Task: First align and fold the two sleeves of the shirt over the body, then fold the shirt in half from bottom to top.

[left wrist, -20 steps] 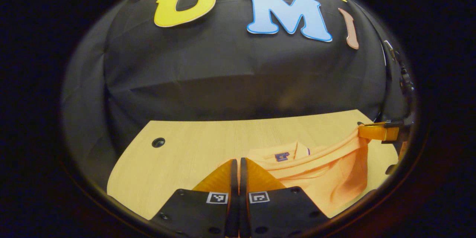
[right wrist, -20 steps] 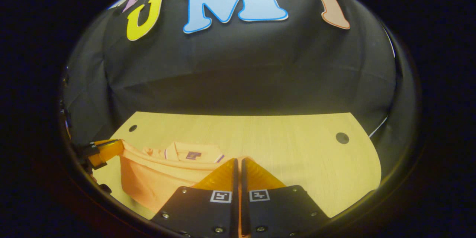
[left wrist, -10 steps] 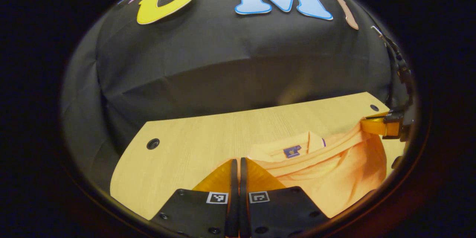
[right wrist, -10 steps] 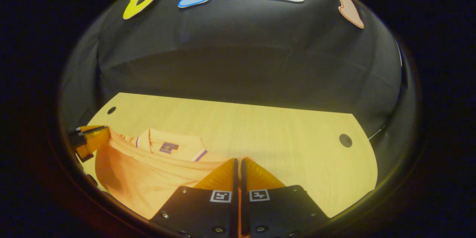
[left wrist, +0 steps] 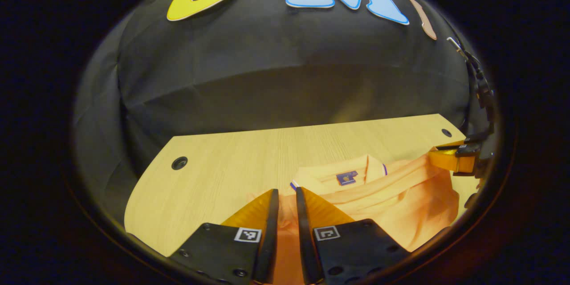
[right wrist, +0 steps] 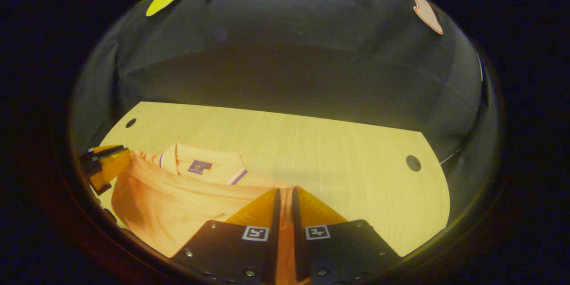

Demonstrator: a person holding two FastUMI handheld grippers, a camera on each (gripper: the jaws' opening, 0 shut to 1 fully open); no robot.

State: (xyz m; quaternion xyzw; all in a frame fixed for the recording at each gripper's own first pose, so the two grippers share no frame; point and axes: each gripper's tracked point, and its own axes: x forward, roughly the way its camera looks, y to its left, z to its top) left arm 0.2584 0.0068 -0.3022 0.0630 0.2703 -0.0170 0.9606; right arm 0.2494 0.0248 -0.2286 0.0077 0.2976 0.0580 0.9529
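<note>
An orange polo shirt point(left wrist: 401, 205) lies on the wooden table point(left wrist: 222, 164), its lower part folded up toward the collar point(left wrist: 346, 177) with the purple label. My left gripper point(left wrist: 285, 191) stands slightly open at the shirt's left edge, with orange fabric showing in the gap. In the right gripper view the shirt point(right wrist: 169, 200) lies to the left, and my right gripper point(right wrist: 286, 190) is parted a little over its right edge, cloth between the fingers. The right gripper point(left wrist: 454, 159) appears at the far right of the left gripper view, the left gripper point(right wrist: 107, 164) at the far left of the right gripper view.
The table point(right wrist: 334, 151) has a round cable hole near each back corner point(left wrist: 179, 163) point(right wrist: 413, 163). Black cloth wall stands close behind the table's rear edge. Bare wood lies beyond the collar and to either side of the shirt.
Both grippers carried the shirt's edge forward and down toward the collar. Their fingers, shut on the cloth before, have now parted, the left more than the right.
</note>
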